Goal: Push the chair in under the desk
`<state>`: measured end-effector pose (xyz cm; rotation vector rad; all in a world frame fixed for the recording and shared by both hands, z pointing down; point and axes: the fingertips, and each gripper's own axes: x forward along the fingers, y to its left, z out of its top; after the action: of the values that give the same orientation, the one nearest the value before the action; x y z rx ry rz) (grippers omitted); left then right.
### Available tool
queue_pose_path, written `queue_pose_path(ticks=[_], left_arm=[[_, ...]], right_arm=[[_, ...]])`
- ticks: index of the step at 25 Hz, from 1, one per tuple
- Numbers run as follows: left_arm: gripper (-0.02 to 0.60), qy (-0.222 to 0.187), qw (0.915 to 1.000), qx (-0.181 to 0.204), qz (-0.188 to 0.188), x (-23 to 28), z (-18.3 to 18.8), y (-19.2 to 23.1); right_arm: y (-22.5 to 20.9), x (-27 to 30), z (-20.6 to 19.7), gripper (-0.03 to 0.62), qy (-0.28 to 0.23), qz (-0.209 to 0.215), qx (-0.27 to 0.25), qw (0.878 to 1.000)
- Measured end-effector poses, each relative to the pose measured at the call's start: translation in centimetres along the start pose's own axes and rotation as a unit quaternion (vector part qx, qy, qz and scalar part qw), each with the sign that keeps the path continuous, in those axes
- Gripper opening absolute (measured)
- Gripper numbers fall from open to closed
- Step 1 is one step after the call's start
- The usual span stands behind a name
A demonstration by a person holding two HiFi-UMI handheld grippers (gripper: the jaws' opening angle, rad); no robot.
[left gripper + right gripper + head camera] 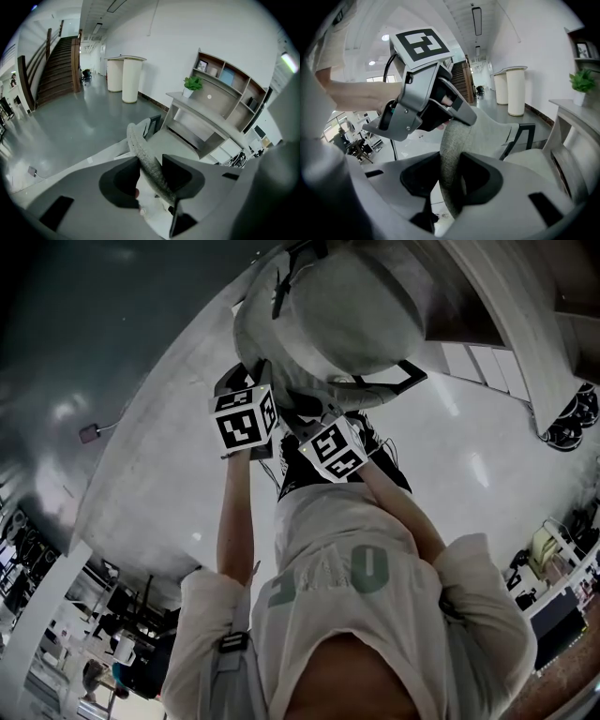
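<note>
Nearest my lenses were the two tools, both pinching one thing. The left gripper [152, 173] had its jaws set wide and pressed onto the fabric top rim of the backrest [140, 145]. The right gripper [450, 180] clamped the same rim just beside it, at 3 o'clock from the left one.

In the head view the grey chair [347, 315] stood at 12 o'clock on the glossy floor [169, 427]. The desk [211, 117] lay beyond it at 2 o'clock in the left gripper view. I judged the chair not yet under the desk, with the push under way.

To do it well I would keep both grips level on the rim and drive evenly. Otherwise the seat might swing off line instead of running straight at the opening.

Around it, from largest down:
- The staircase [58, 65] rose at 10 o'clock, well apart.
- White columns [131, 77] stood at 12 o'clock, also clear of the path.
- The desk's shelving hutch [229, 89] sat on top of it, above the opening.

The likelier snags were smaller. The black armrests [525, 133] might catch the desk edge, though I couldn't tell their height against it. Cables [236, 159] trailed near the desk's far end at 4 o'clock. A potted plant [192, 84] stood on the desktop and could be jolted by a hard bump.
</note>
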<state>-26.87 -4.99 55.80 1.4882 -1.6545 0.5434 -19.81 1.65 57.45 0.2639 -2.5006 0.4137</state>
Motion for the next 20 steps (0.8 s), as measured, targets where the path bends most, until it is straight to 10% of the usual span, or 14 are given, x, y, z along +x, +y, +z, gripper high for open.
queue_pose_path(ticks=[20], left_arm=[[0.155, -0.01, 0.9999, 0.004, 0.006, 3.0, 4.2, -4.1]], right_arm=[[-5.6, -2.2, 1.4, 0.13, -0.014, 0.015, 0.004, 1.0]])
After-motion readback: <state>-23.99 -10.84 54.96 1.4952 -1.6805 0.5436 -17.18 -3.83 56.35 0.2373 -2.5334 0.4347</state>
